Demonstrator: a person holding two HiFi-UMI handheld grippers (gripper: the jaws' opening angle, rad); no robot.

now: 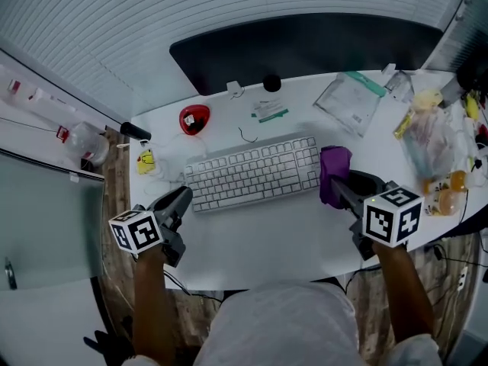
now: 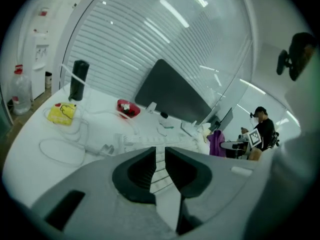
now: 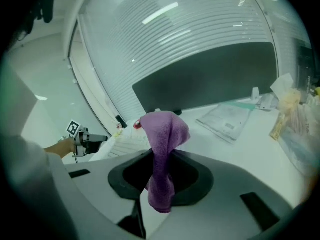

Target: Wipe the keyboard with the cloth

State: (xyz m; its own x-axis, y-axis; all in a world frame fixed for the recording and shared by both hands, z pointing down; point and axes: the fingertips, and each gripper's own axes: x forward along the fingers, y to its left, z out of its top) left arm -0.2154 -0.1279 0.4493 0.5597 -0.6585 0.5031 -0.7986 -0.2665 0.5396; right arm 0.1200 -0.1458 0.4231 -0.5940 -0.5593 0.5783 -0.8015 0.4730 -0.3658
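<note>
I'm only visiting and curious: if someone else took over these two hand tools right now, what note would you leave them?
Left gripper: jaws slightly apart, empty, near the left front corner of the keyboard.
Right gripper: jaws shut on the purple cloth, at the keyboard's right end.
Done: the cloth is in hand.
Left: wipe across the keys. Whether any have been wiped can't be told.

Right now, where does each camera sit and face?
Head view: on the person's head, facing down at the keyboard; both forearms show.
Left gripper view: rides the left gripper, looks across the desk; parted empty jaws show.
Right gripper view: rides the right gripper; jaws clamp the purple cloth.
Shared: keyboard, purple cloth.
</note>
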